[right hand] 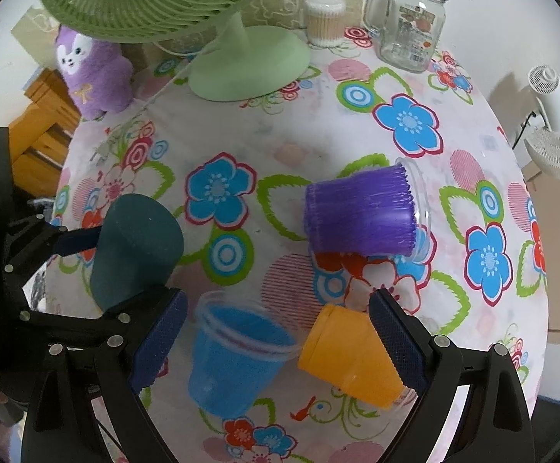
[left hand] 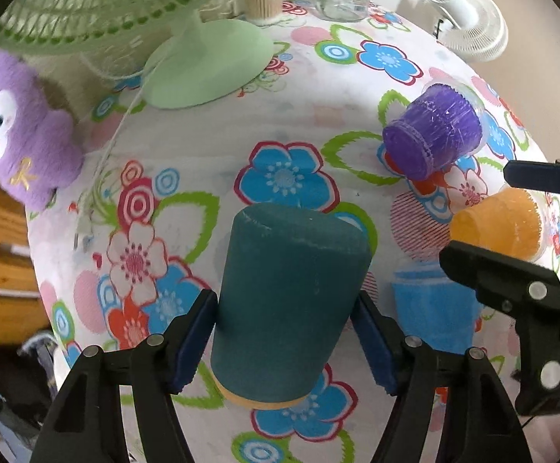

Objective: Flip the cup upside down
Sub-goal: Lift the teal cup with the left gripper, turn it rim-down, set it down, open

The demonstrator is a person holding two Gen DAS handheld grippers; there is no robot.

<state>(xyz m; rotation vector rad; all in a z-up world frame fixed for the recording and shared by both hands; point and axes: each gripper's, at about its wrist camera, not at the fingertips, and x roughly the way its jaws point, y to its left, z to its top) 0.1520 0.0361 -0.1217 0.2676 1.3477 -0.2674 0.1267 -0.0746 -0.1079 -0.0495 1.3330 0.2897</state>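
Note:
My left gripper [left hand: 285, 337] is shut on a dark teal cup [left hand: 287, 305], held tilted above the floral table, its closed base pointing away and its tan rim toward the camera. It also shows in the right wrist view [right hand: 135, 249]. My right gripper [right hand: 276, 337] is open above a blue cup [right hand: 233, 362] that stands upright with its mouth up, and an orange cup [right hand: 351, 359] that lies against the right finger [right hand: 397, 347]. A purple cup [right hand: 359, 212] lies on its side further back.
A green desk fan [right hand: 247, 65], a purple plush toy [right hand: 92, 73], a cotton swab tub [right hand: 324, 19] and a glass jar mug [right hand: 411, 19] stand at the back of the floral tablecloth [right hand: 299, 135]. A white fan [right hand: 557, 127] stands beyond the right edge.

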